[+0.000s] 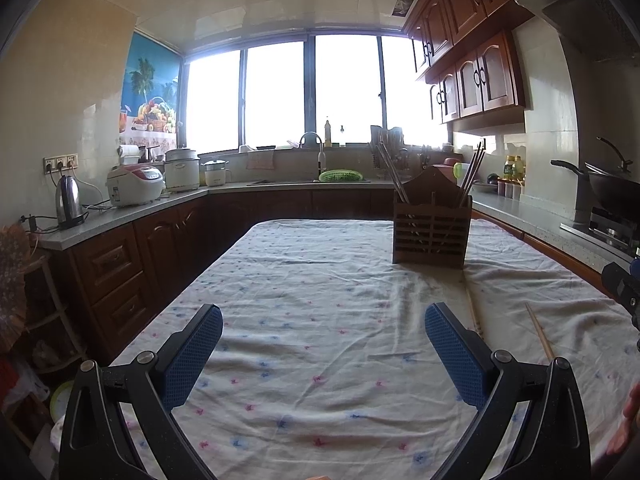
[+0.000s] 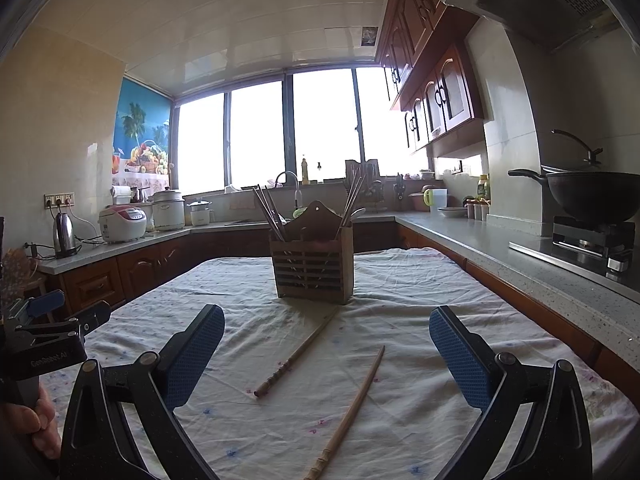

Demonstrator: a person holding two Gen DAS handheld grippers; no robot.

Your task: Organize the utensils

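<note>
- Two chopsticks (image 2: 297, 355) lie loose on the clothed desk (image 2: 420, 300), between the spread, empty fingers of the right tool (image 2: 326, 356), short of the wooden holder (image 2: 312, 276)
- Risk: thin sticks may roll or drag the wrinkled cloth when pinched
- Left tool (image 1: 323, 354) is spread too, over bare cloth

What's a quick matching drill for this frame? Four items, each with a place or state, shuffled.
Items:
1. slatted wooden utensil holder
2. two loose wooden chopsticks
3. black wok
4. steel electric kettle

Places or states:
A. on the gas burner at the right
B. lying flat on the tablecloth, between the open right gripper's fingers
C. on the left counter, near the wall sockets
D. upright on the table, chopsticks standing in it

Pairs: 1-D, 2-B, 3-A, 4-C
</note>
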